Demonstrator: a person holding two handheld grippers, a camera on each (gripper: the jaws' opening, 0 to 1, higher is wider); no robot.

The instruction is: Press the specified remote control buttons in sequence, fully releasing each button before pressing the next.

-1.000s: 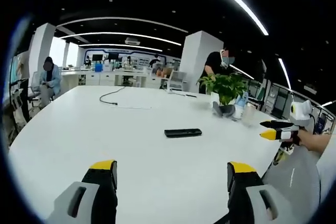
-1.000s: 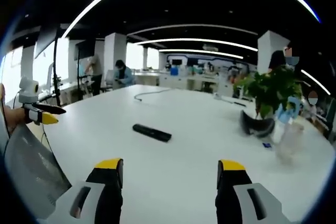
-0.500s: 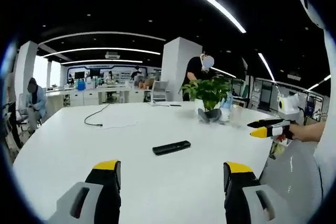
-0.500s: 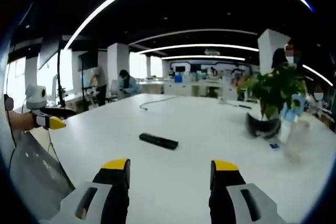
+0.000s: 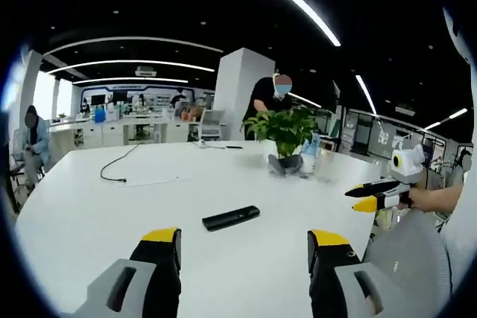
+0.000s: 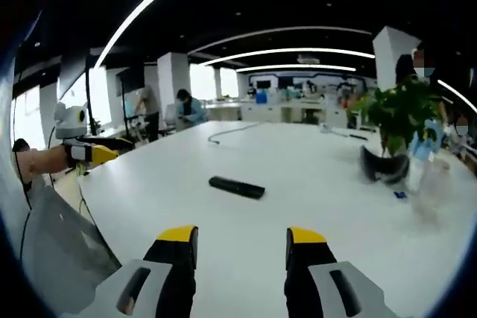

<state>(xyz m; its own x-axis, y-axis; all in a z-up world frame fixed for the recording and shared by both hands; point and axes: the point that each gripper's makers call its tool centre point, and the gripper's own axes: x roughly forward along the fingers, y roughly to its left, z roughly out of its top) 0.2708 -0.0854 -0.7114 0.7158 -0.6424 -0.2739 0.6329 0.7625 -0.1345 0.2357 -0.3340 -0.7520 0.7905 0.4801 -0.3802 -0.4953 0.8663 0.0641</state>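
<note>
Claws are hovering above a broad white counter without touching anything on it. In the left gripper view, the left claw is rising from the bottom of the frame with its yellow-tipped black jaws spread apart and nothing between them. Just above the gap, near the centre of the frame, a slim black rectangular remote control is lying flat on the counter, apart from the jaws. At the right edge of that view, the right claw is reaching in from a hand, its two yellow-tipped jaws lying close together but not visibly gripping anything.

In the right gripper view, the right claw is also released, its jaws standing parted with bare counter showing between them. The remote control is sitting a little above the gap, at mid-frame, well apart from the jaws. At the left edge of the frame, the left claw is pointing inward over the counter's edge.

A leafy green potted plant is standing on the counter at upper right of the remote in the left gripper view, and at the right of the frame in the right gripper view. A thin dark cable is trailing across the counter at the left of the left gripper view. Seated and standing people are showing in the office background.
</note>
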